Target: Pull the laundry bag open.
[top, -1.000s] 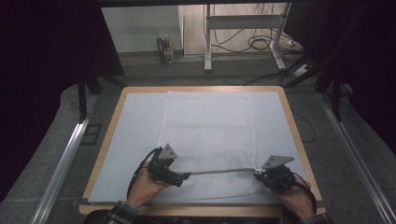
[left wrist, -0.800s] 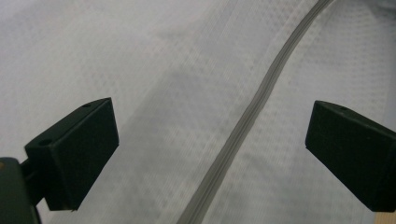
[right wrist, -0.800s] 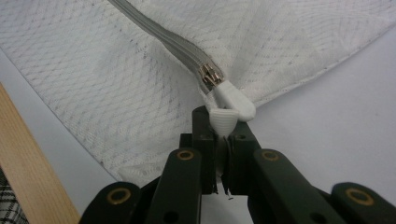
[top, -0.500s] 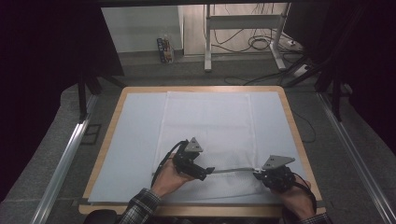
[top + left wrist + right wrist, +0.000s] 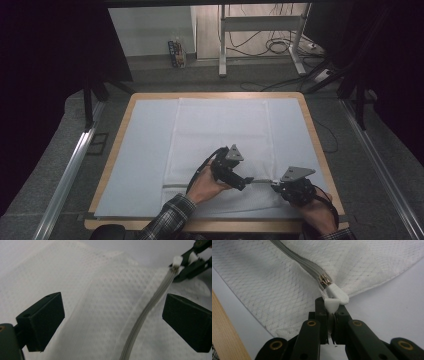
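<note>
1. Mesh laundry bag [image 5: 220, 150], white, spread flat in the middle of the pale sheet [image 5: 140, 150] covering the wood-edged table [image 5: 320, 150], seen from the high view. Grey zipper [image 5: 261, 181] running along the bag's near part, between the 2 grippers. Left gripper [image 5: 246, 182] at the zipper's left end, held by the left hand [image 5: 206, 186] with a plaid sleeve [image 5: 167, 222] behind it. Right gripper [image 5: 276, 187] at the zipper's right end, near the table's front right corner, in the right hand [image 5: 316, 212].

2. Left gripper view: 2 black jaws spread wide, gripping nothing, with the mesh bag [image 5: 107, 315] below and the grey zipper [image 5: 147, 307] passing between them, nearer the right jaw. Farther off, at the upper right, right gripper [image 5: 179, 267] pinched on the white zipper pull [image 5: 177, 261].

3. Right gripper view: jaws of the right gripper [image 5: 331, 311] closed tight on the white ribbed pull tab [image 5: 332, 303]. Metal slider [image 5: 325, 280] just beyond the tab, at the end of the grey zipper [image 5: 299, 261]. Bag's rounded corner [image 5: 372, 280] lying on the pale sheet [image 5: 392, 315], wooden table edge [image 5: 227, 335] at lower left.
</note>
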Demonstrator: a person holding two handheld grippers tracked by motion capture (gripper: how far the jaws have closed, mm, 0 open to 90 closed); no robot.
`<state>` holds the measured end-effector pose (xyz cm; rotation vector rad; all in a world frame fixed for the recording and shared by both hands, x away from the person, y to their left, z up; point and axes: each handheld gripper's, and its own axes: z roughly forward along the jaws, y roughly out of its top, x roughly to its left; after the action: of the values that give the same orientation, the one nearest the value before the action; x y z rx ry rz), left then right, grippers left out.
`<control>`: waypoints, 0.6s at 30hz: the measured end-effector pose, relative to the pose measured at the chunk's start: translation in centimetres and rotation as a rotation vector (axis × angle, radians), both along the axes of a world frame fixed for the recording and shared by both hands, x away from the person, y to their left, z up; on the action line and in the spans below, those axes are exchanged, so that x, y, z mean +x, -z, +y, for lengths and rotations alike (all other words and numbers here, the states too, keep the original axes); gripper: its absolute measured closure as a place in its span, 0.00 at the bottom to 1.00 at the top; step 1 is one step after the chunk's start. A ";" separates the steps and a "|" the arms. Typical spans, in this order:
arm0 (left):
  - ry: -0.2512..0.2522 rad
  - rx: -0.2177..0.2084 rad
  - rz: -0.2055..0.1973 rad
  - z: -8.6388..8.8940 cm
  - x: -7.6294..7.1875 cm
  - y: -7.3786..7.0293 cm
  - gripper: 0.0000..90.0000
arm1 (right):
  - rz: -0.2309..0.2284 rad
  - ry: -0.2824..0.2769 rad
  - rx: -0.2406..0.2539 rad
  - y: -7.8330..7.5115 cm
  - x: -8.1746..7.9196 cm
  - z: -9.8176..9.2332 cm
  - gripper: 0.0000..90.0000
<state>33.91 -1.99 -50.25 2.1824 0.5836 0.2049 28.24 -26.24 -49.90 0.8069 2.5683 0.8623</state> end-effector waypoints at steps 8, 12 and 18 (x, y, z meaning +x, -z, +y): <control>0.063 0.031 -0.030 -3.5 0.6 -0.5 0.04 | 0.013 0.003 0.008 0.0 0.1 -0.1 0.93; 0.073 0.018 -0.025 -4.7 0.8 -0.4 0.04 | 0.018 0.004 0.014 0.0 0.1 -0.1 0.93; 0.084 0.001 -0.008 -5.6 1.0 -0.4 0.03 | 0.027 0.011 0.019 0.0 0.1 -0.2 0.93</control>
<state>34.90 -7.57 -49.85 2.2007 0.4861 0.1694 28.35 -26.43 -49.93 0.8422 2.5805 0.8792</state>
